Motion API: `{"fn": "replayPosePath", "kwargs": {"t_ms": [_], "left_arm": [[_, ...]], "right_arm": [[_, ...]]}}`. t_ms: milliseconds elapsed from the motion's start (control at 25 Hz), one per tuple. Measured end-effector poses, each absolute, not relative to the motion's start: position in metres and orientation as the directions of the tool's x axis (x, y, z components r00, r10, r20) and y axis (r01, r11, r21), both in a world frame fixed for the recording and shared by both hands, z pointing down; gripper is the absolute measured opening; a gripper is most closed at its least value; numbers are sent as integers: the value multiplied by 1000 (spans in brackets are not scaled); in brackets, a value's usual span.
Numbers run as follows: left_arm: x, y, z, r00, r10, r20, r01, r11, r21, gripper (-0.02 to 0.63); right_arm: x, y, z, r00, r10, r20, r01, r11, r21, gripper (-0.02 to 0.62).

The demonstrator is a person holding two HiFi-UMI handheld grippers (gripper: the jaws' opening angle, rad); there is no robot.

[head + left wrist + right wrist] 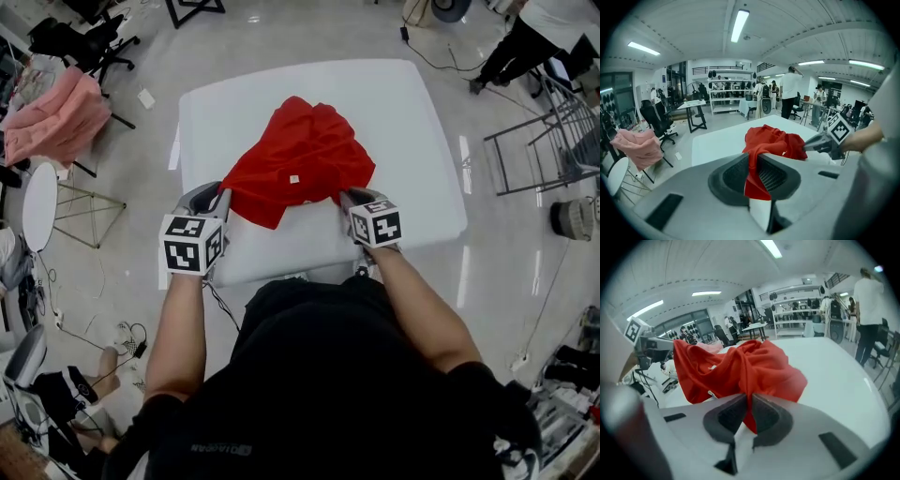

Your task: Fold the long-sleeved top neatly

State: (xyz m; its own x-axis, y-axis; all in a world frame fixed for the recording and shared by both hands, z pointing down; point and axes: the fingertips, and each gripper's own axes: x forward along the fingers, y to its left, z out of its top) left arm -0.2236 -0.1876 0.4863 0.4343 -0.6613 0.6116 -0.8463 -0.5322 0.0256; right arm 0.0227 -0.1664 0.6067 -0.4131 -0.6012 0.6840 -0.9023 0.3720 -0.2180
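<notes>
The left gripper point(221, 195) and the right gripper point(347, 198) are each closed on a pinch of the top point(302, 155). It lies bunched on the table point(412, 112), just ahead of and between them. Its near edge runs from one gripper to the other, and neither hand looks nearer.
</notes>
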Motion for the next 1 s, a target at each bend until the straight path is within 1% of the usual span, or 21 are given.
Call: {"fn": "replayPosePath", "kwargs": {"t_ms": [80,160,240,320,480,600,800,880,1000], "left_arm": [[-232,-190,481,417,-681,602,-853,-522,0,54],[-236,-197,469,403,-708,580,-860,-510,-26,54],[-235,-205,451,400,-736,547,-861,-506,-51,54],[-228,-213,423,400,-767,502,-853,-512,-102,54],[-217,-224,343,376,-837,398,-832,-494,-253,54],[-211,-230,274,367,-880,301,-848,-450,-280,54],[-193,-201,188,349,-923,163,-871,-383,-308,54],[-186,-184,167,339,-931,133,-871,-364,-329,54],[-179,-162,152,330,-936,122,-878,-352,-325,54]], "right_arm": [[46,-171,574,-379,-656,652,-896,436,-82,35],[73,-180,536,-335,-708,622,-864,494,97,34],[98,-194,494,-302,-757,579,-820,516,247,31],[117,-209,444,-291,-803,521,-785,512,350,29],[134,-225,340,-316,-859,403,-746,487,454,28],[144,-233,276,-334,-880,339,-707,471,528,28],[168,-214,210,-371,-893,254,-640,444,627,28],[176,-201,189,-381,-896,229,-625,432,651,28],[186,-184,169,-394,-894,213,-579,421,699,28]]}}
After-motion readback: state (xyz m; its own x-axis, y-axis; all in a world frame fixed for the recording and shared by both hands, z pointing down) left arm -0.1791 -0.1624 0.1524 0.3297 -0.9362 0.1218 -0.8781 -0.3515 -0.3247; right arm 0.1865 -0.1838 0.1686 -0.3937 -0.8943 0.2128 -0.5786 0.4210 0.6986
